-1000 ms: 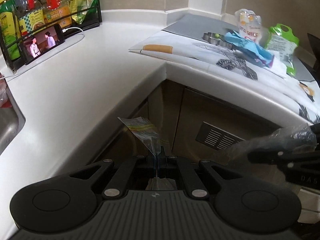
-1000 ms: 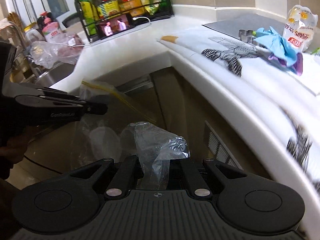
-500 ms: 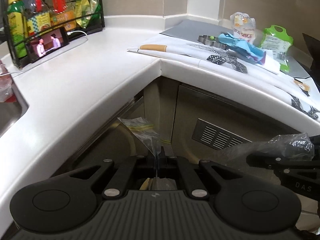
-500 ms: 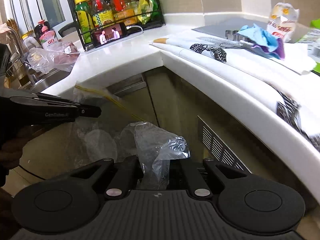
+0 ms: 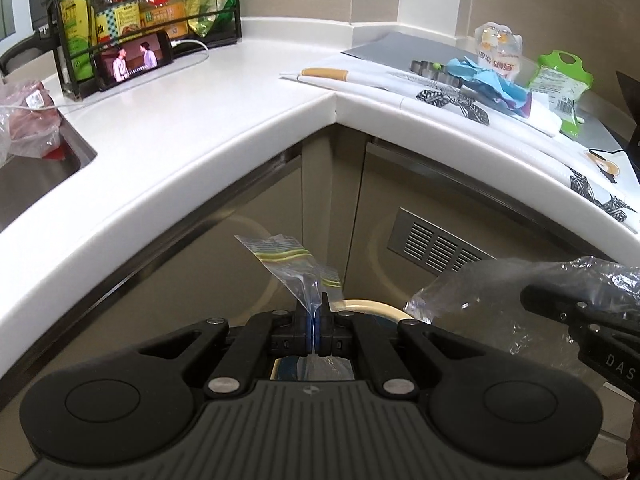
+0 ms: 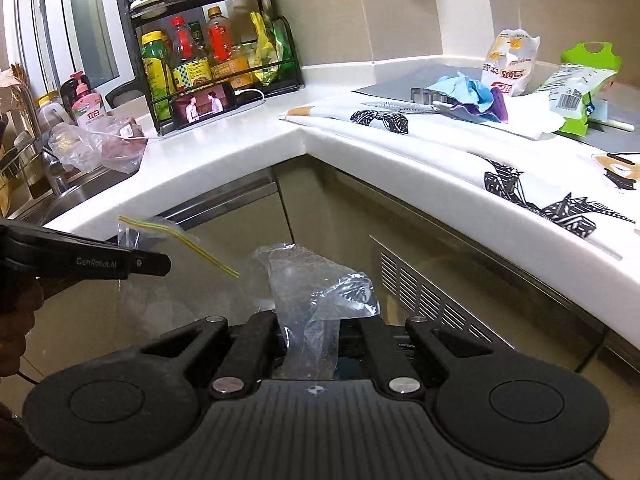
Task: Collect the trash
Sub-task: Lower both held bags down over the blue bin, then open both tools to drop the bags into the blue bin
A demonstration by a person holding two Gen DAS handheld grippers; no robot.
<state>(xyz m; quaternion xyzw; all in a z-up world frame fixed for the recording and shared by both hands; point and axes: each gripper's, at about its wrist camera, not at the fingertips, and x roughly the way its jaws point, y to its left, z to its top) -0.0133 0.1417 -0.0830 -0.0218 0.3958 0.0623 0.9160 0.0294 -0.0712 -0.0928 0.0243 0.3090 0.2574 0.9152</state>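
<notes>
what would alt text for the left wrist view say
The left gripper is shut on a clear zip bag below a white corner countertop. At right, the right gripper holds crumpled clear plastic.

Lighting and picture quality, both wrist views.
I read even, fairly bright indoor light; daylight enters at the window. The white countertop shows soft glare, the cabinets beneath sit in shade. Strong fisheye bending at edges; focus sharp, no motion blur.
</notes>
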